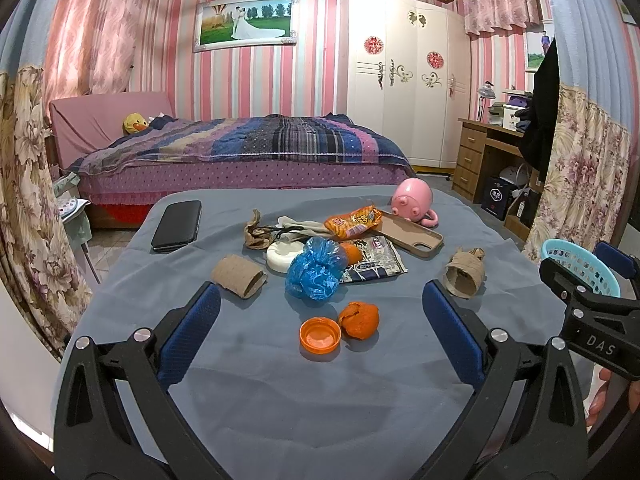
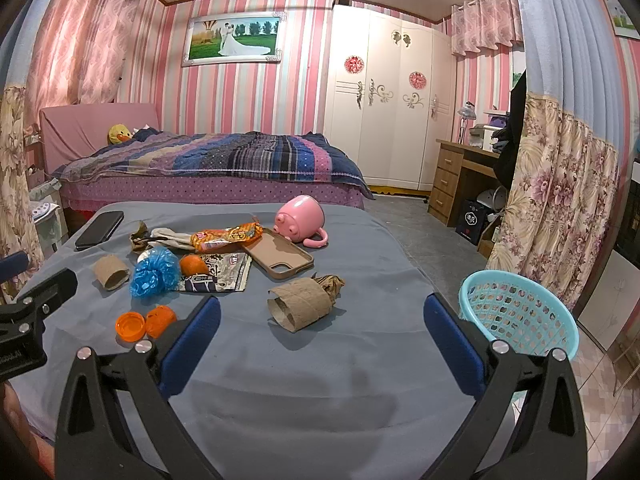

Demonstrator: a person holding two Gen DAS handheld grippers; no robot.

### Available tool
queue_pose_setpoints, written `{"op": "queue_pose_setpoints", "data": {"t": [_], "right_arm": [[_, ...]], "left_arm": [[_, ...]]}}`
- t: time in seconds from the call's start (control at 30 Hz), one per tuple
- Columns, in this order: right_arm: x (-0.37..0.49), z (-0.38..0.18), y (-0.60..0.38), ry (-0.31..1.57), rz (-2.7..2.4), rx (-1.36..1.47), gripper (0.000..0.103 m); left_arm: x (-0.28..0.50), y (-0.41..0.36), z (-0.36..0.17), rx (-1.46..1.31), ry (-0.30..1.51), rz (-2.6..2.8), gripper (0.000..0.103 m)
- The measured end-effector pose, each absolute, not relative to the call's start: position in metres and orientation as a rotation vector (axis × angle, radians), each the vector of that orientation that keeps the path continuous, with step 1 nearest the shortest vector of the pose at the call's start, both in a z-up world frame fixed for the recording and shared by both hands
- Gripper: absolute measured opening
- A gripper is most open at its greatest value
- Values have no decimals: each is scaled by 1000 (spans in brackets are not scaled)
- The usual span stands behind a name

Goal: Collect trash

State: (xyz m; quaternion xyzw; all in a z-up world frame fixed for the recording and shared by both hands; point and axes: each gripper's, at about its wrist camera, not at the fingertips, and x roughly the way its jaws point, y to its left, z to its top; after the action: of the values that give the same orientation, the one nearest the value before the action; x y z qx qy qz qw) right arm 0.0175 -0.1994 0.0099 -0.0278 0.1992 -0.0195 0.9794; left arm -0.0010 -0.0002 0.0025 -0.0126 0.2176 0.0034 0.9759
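Collection appeared not begun: left gripper (image 1: pixel 320 312) and right gripper (image 2: pixel 322 316) both gaped empty; nearest cardboard tube (image 2: pixel 300 306) needed grasping, then the basket (image 2: pixel 520 316)

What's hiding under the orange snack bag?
The orange snack bag lies on a whitish cloth and overlaps one end of the tan phone case. Whatever else lies beneath is covered.
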Motion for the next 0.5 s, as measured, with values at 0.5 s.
{"op": "queue_pose_setpoints", "data": {"t": [0.5], "right_arm": [[14, 6, -209, 402, -43, -48, 99]], "left_arm": [[-2, -5, -1, -10, 438, -3, 98]]}}
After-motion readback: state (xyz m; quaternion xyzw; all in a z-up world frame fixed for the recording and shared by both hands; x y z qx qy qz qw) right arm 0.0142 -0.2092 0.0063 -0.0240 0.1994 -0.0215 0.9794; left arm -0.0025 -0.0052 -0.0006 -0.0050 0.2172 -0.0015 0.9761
